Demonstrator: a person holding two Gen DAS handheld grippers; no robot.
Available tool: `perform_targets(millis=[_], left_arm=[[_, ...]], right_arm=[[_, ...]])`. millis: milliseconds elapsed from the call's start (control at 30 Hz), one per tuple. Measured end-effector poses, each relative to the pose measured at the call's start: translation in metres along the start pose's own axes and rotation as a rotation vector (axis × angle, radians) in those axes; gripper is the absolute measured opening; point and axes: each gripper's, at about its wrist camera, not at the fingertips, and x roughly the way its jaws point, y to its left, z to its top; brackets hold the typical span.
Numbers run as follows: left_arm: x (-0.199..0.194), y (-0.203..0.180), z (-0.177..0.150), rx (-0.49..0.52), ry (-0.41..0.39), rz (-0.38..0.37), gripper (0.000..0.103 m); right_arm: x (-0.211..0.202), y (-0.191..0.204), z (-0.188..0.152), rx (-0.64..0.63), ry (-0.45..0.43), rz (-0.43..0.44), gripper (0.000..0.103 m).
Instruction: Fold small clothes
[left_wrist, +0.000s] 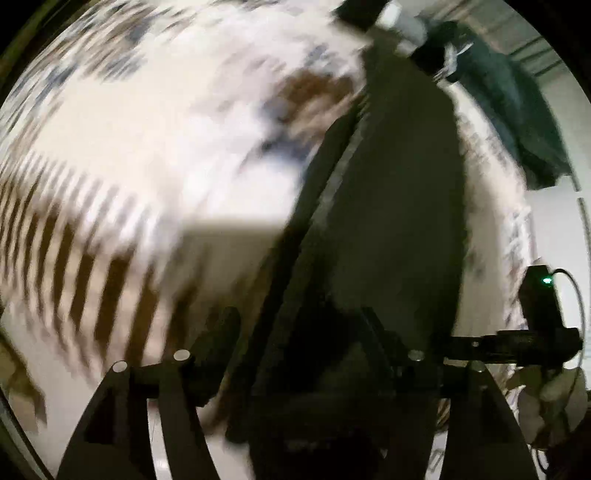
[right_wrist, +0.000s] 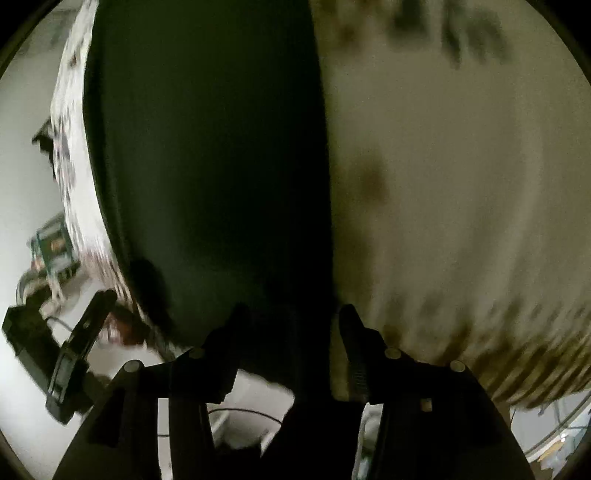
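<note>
Your left gripper (left_wrist: 299, 332) and right gripper (right_wrist: 291, 325) both stand apart, gripping nothing, above the dark garment (right_wrist: 207, 155) on the patterned cloth (left_wrist: 129, 147); it looks soft and light, so pinch its hem

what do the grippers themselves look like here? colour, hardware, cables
Both are matte black. The left gripper and right gripper each have two tapered fingers, ridged pads and silver pivot bolts. A black module with a green LED and thin cable shows at right in the left view.

Motion blur smears patterned cloth (left_wrist: 155, 155); dark garment (right_wrist: 207, 155) hides the surface beneath.
</note>
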Motion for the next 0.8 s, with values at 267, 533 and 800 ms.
perform_targets(millis=[267, 533, 800], left_arm=[[0.085, -0.04, 0.142, 0.142, -0.043, 0.106, 0.064], [0.079, 0.009, 0.136, 0.125, 0.038, 0.103, 0.066], [0.07, -0.034, 0.223, 0.116, -0.049, -0.129, 0.064]], right_arm=[[-0.059, 0.014, 0.123, 0.101, -0.234, -0.014, 0.053], [-0.074, 0.018, 0.167, 0.147, -0.253, 0.002, 0.053], [-0.118, -0.026, 0.216, 0.178, -0.333, 0.105, 0.053]])
